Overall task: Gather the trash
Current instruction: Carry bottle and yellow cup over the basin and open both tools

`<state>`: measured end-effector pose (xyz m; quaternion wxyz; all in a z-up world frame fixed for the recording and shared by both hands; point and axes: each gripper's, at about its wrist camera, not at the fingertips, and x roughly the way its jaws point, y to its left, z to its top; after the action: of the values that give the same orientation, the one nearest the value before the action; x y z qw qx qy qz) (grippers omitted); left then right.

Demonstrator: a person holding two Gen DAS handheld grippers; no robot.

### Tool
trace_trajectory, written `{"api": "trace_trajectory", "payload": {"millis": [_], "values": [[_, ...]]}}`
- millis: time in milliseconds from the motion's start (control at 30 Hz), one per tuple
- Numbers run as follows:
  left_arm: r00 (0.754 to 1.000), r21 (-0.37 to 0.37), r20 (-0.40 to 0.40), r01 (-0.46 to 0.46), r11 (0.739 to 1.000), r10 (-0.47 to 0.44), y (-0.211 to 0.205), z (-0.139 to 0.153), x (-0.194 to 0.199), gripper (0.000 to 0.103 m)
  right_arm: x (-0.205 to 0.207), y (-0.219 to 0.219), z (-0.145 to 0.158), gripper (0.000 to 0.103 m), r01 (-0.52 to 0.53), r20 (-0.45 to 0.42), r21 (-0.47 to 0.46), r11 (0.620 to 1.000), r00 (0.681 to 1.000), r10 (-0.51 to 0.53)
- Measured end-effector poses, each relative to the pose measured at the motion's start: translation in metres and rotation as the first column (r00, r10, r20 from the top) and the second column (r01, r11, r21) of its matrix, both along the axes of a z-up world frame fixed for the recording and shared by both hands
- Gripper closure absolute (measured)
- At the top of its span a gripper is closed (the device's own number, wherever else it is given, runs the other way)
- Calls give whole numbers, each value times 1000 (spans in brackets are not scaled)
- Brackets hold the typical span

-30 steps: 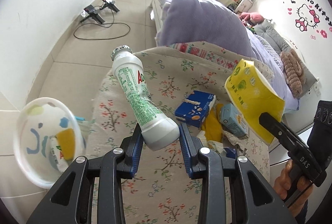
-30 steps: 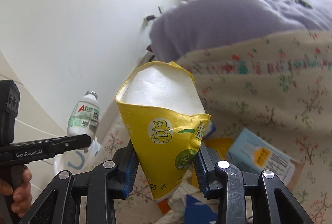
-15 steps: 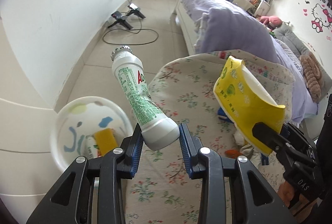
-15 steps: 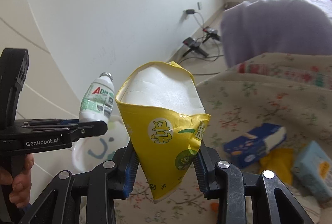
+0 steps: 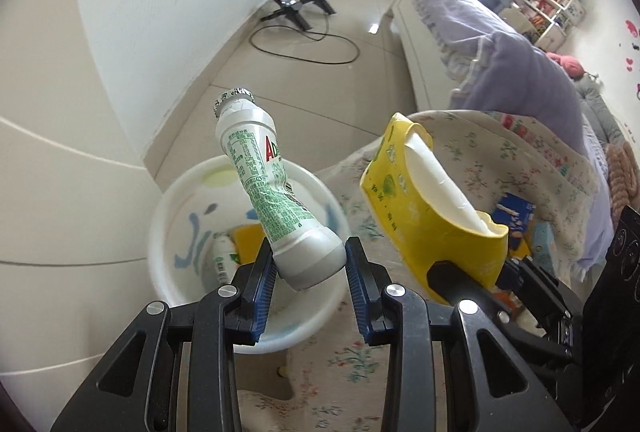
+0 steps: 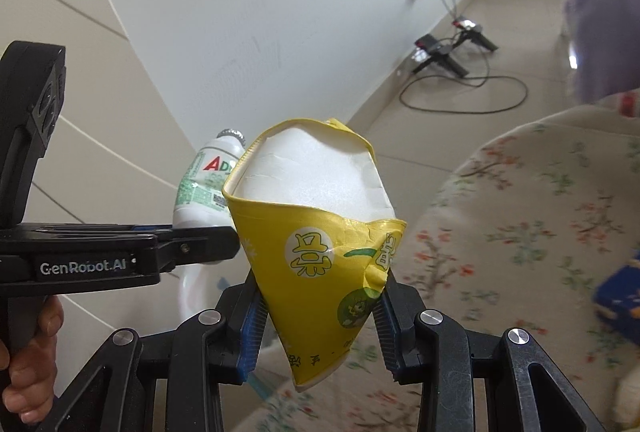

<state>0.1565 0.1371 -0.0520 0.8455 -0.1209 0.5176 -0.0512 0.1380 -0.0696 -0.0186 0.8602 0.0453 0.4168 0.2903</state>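
Here we hold trash in both tools. Our left gripper (image 5: 308, 274) has its jaws clamped on the base of a white drink bottle (image 5: 272, 199), which tilts up and left with its foil-topped neck far from us, above a white bin (image 5: 164, 232) on the floor; the bin already holds a second bottle and a yellow scrap. Our right gripper (image 6: 318, 328) has its jaws squeezed on the lower part of a crushed yellow paper cup (image 6: 316, 232), mouth upward, just right of the bottle and over the near edge of the floral bedspread (image 6: 520, 232).
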Motion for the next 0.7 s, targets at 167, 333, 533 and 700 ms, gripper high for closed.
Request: {"api": "trace_trajectory", "payload": {"millis": [167,333,533,700], "values": [[999,23,-27,-23,999,23,10,-10,5,67,8,31,-21,60,-34,-22,-4,999,999,34],[997,20,-63,-34,999,35,17,-21,13,67,18,46,-36,60,-38,-53,4,999,998,38],[993,-8,-103,-51,999,50,26,-34,20,69,28,60,-51,60,-41,-66,-11,999,997,40],[988,3,-138,-68,998,68,30,-48,24,69,27,73,-59,60,-44,-54,-56,997,998,41]]}}
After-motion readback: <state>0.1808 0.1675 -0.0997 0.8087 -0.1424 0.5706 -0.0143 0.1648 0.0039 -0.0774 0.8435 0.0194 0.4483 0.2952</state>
